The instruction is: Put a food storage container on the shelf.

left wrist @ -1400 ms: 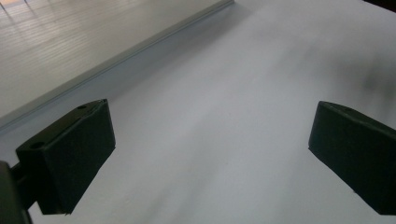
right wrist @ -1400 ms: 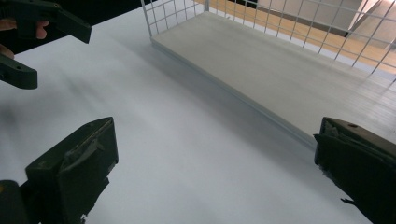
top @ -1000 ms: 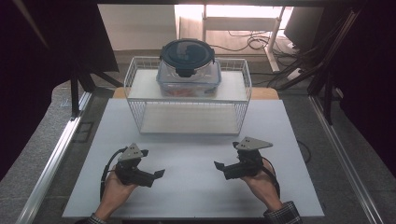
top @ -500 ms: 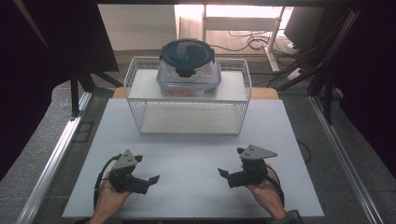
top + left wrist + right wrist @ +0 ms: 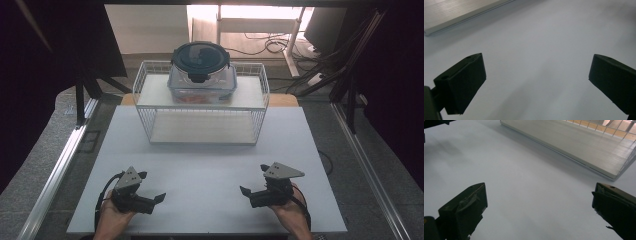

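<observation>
- Both hands have drawn back toward the near edge of the table (image 5: 210,165) since a second ago, the grippers sliding away from the rack.
- Nearest me, the left gripper (image 5: 152,194) rests low on the white top, jaws spread wide with nothing between them; its own view shows bare table between the two black pads.
- Level with it, the right gripper (image 5: 248,186) sits the same way, jaws apart and empty, aimed inward.
- Farther back stands the wire rack (image 5: 145,87), and on its upper shelf, well apart from both tools, sits the lidded container (image 5: 201,75) with its dark round lid (image 5: 200,54).
- I reckon the risk lies in the reach: the container sits high and centred, so a lopsided two-handed grab could tip it or drag the light rack along.
- Count: two grippers, one rack with two shelves, one container, one lid.
</observation>
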`<state>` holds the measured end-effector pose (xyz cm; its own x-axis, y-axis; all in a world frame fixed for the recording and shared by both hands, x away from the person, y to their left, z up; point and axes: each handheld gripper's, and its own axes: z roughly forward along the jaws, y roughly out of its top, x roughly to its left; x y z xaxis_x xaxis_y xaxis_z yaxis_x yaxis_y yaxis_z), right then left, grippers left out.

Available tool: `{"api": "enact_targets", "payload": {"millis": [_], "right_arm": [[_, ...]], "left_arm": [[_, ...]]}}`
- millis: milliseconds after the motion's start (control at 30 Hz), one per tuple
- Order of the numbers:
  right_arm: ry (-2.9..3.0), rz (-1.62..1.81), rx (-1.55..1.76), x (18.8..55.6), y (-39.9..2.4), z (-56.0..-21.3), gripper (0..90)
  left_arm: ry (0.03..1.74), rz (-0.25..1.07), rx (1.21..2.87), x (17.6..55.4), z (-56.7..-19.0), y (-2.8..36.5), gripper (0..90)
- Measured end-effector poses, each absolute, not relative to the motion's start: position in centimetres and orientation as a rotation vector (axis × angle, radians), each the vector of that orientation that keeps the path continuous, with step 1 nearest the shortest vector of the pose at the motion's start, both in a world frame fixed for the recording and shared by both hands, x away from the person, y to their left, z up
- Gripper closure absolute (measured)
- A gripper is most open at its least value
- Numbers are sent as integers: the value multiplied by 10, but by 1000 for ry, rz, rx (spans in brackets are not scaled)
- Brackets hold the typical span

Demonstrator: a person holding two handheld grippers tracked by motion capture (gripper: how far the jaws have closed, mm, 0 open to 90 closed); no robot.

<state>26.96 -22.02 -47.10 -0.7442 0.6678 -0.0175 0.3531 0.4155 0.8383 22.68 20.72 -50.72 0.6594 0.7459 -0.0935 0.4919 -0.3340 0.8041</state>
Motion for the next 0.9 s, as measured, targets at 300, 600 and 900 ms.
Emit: {"api": "enact_targets", "payload": {"millis": [300, 600, 900], "right_arm": [[2308, 1245, 907, 260, -231, -475, 0], [2304, 1209, 920, 255, -239, -482, 0], [2336, 1157, 965, 250, -246, -494, 0]], "left_arm": [[991, 370, 2012, 219, -515, 214, 6], [1020, 343, 2009, 212, -522, 219, 6], [1059, 355, 2039, 205, -527, 222, 5]]}}
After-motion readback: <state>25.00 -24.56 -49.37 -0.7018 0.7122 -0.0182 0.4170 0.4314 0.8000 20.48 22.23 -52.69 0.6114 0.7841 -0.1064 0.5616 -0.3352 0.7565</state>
